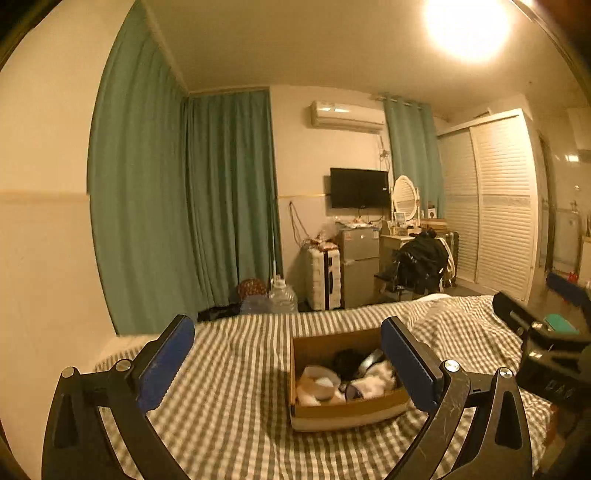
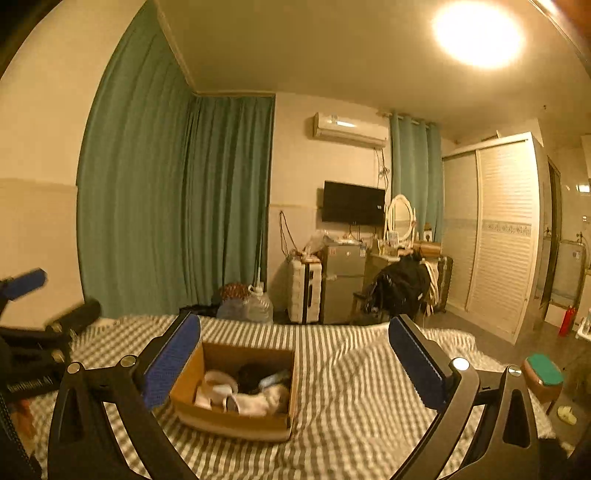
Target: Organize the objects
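Both grippers, left gripper (image 1: 288, 360) and right gripper (image 2: 295, 363), were spread wide with nothing in them, hovering over the checked bed (image 1: 236, 402). The cardboard box (image 2: 225, 417) of socks (image 2: 258, 402) sat on the bedding just ahead.

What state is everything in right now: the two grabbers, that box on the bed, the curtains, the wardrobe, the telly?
Left gripper: fingers wide open, holding nothing.
Right gripper: fingers wide open, holding nothing.
Cardboard box: open-topped, on the bed, with small items inside.
Curtains: drawn shut.
Wardrobe: sliding doors closed.
Television: screen dark.
Ceiling light: on.
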Demonstrator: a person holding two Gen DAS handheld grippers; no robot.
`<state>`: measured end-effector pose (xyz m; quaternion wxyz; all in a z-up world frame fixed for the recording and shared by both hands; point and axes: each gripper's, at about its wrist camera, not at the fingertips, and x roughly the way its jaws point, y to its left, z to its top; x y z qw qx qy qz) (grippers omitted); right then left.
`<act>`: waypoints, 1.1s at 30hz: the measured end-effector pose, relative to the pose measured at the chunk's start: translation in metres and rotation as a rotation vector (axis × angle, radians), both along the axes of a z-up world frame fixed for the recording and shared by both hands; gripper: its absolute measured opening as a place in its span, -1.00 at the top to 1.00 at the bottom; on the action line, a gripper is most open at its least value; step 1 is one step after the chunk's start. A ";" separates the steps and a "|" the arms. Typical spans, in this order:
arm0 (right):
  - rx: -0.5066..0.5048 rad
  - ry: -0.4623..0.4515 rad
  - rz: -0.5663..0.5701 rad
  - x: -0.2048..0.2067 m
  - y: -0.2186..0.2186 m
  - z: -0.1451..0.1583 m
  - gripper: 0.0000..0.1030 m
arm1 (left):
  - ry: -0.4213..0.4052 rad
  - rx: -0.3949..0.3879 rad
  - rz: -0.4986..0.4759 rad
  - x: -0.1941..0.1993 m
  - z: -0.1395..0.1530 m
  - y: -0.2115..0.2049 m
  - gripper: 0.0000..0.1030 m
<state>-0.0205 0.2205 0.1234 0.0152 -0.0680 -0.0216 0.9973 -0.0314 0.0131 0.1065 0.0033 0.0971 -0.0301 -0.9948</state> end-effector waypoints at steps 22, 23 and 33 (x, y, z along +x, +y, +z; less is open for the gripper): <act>0.023 -0.099 -0.092 -0.018 -0.007 -0.142 -0.99 | -0.111 0.020 0.058 -0.014 -0.138 -0.016 -1.00; 0.020 -0.104 -0.096 -0.019 -0.007 -0.143 -0.99 | -0.110 0.025 0.059 -0.014 -0.137 -0.017 -1.00; 0.040 -0.133 -0.101 -0.026 -0.014 -0.146 -0.99 | -0.121 0.037 0.065 -0.015 -0.137 -0.018 -1.00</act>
